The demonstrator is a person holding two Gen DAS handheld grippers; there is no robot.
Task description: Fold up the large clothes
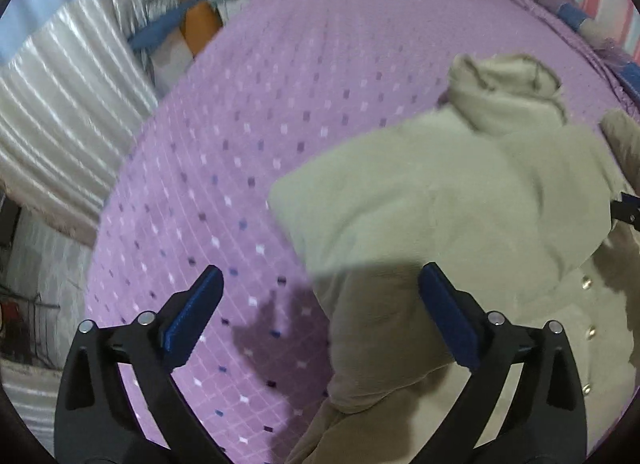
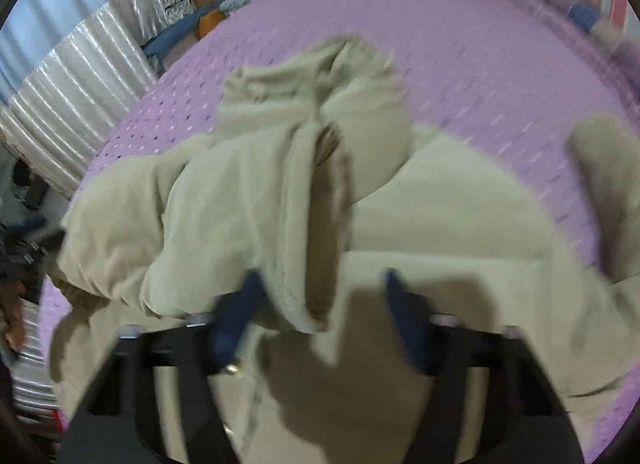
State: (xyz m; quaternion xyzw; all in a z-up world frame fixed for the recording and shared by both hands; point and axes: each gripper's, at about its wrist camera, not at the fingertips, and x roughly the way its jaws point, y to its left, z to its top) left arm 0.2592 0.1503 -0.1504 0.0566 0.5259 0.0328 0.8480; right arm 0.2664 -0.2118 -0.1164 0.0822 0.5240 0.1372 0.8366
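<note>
Gaping wide and empty, both hand-held grippers, left (image 1: 320, 284) and right (image 2: 320, 284), hang over the beige coat (image 1: 440, 204).

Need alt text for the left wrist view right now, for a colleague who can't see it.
The left gripper hangs open above a beige hooded coat lying on a purple dotted bedspread, its hood toward the far side.

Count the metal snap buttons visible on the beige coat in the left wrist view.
4, in a curved line down the beige coat at the right: top snap, second snap, third snap, and a blurred one just above the top. Folds may hide more.
</note>
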